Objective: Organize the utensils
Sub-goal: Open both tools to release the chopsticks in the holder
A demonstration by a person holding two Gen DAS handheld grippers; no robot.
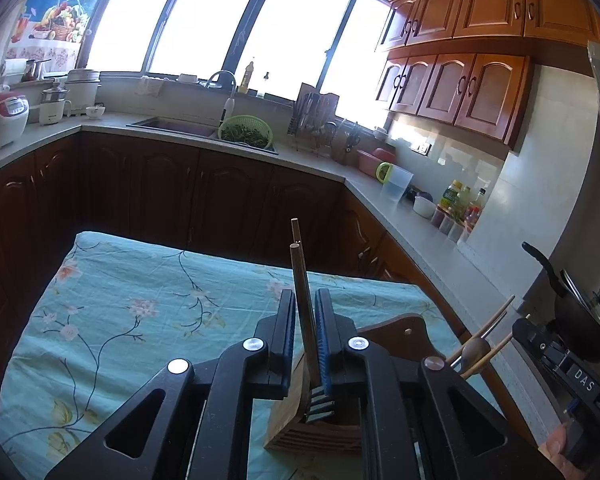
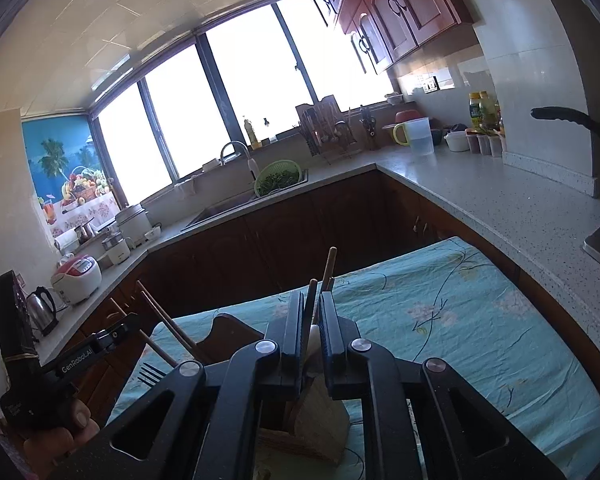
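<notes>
The left gripper (image 1: 305, 294) hangs over a slatted wooden utensil holder (image 1: 288, 420), which stands on a table with a light-blue flowered cloth (image 1: 140, 300). Its jaws are a little spread. Between them rise 2 thin brown wooden handles (image 1: 300, 280), leaning on the blue pad of 1 jaw and clear of the other. Below, the dark metal tines of a fork (image 1: 320, 402) point down into the holder, so I judge that at least 1 handle belongs to this fork and that it rests in a compartment, no longer pinched.

The right gripper (image 2: 311, 295) is over the same holder. Its jaws stand narrowly apart around a dark thin stick (image 2: 310, 300), a lighter brown stick (image 2: 331, 264) and a small white piece (image 2: 312, 338). Whether the pads press on them, I cannot tell.

These utensils are probably light and stiff. The handles are slim, smooth wood, so they can slip or turn between flat pads. The best place to hold is the middle of the handle, across its width, and both sticks together so that none drops. The tines are hard and may catch on the slats. The holder also looks light and can tip if a handle is pulled sideways.
</notes>
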